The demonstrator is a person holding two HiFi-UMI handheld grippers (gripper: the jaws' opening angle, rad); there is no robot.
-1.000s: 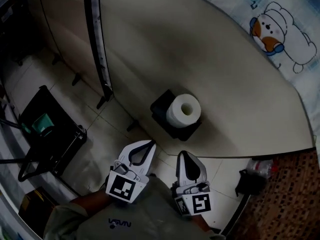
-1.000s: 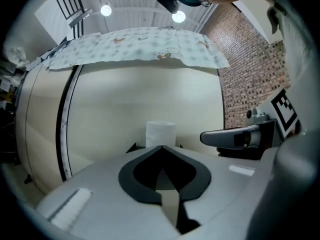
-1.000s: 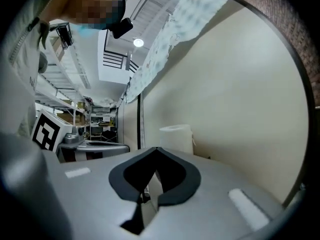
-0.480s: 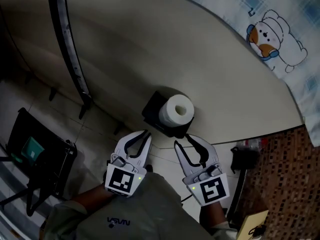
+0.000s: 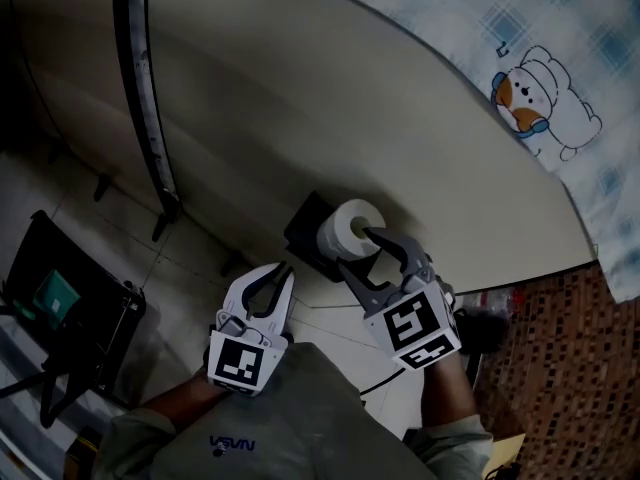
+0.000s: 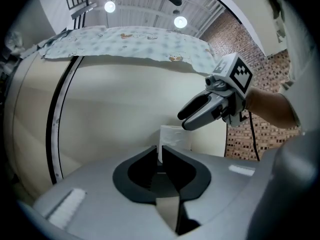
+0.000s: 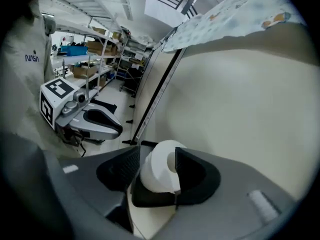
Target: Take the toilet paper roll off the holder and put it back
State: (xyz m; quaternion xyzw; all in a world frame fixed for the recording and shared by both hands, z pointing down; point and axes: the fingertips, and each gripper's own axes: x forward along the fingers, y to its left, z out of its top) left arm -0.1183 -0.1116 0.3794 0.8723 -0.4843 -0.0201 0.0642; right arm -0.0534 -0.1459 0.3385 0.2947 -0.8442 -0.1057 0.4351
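Two grippers: left gripper (image 5: 286, 270) jaws closed; right gripper (image 5: 358, 250) jaws, just opened wide, straddle the roll (image 7: 157, 173) in its view

Blue checked cloth (image 5: 450, 8) w/ cartoon animal print (image 5: 540, 93) is lying over top of curved beige panel (image 5: 330, 98). Black strip (image 5: 145, 98) is running down panel toward tiled floor (image 5: 190, 258). Black crate (image 5: 70, 308) is sitting at left, brick-pattern surface (image 5: 560, 368) showing at right. Two ceiling lights (image 6: 110, 6) are glowing overhead.
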